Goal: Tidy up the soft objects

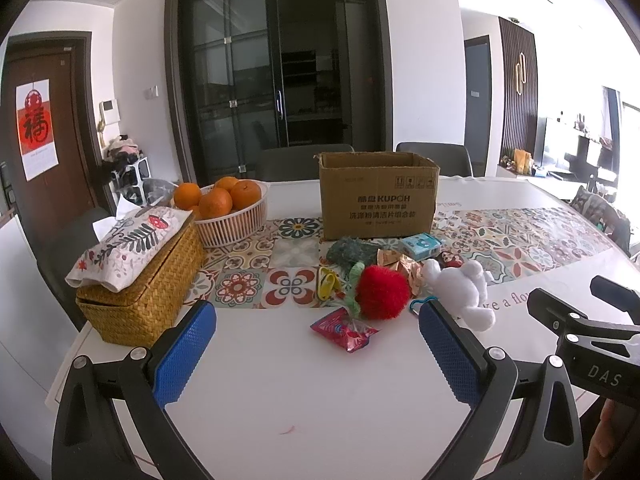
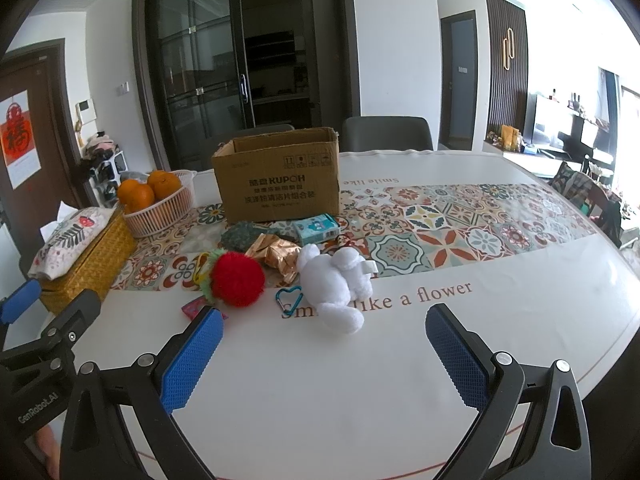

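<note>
A white plush bear (image 1: 464, 292) (image 2: 336, 284) lies on the table beside a red fluffy plush strawberry (image 1: 382, 290) (image 2: 238, 278). A green knitted piece (image 1: 352, 252) (image 2: 244, 236) lies behind them, in front of an open cardboard box (image 1: 378, 196) (image 2: 280, 178). My left gripper (image 1: 316, 344) is open and empty, short of the pile. My right gripper (image 2: 324, 354) is open and empty, just in front of the bear. Each gripper shows at the edge of the other's view.
A red snack packet (image 1: 344, 332), crumpled gold wrapper (image 2: 276, 254), blue carton (image 2: 316, 230), yellow clip (image 1: 328, 284) and blue carabiner (image 2: 289, 298) lie in the pile. A woven tissue box (image 1: 144, 292) and a basket of oranges (image 1: 228, 212) stand left. Chairs stand behind the table.
</note>
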The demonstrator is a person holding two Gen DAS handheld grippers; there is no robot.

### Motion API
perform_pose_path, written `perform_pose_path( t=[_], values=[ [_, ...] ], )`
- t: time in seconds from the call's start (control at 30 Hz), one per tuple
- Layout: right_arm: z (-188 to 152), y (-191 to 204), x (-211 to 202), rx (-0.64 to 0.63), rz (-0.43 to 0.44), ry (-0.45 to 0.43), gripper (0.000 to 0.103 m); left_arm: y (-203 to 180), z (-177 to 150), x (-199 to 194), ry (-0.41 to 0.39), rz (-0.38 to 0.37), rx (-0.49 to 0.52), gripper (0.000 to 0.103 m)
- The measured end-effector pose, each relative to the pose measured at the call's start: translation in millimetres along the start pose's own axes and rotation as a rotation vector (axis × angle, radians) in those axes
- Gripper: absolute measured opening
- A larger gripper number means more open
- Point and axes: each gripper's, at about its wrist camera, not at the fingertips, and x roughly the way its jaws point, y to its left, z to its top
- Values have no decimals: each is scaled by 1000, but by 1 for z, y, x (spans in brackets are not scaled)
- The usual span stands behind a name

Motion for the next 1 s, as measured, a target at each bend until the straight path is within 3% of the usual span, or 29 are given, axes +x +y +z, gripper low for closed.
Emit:
perform_pose_path(
  t=[1.0],
  values=[
    [0,0,-1,-1,5,1,103,-1,-1,-1,3,-19,0,103]
  ],
)
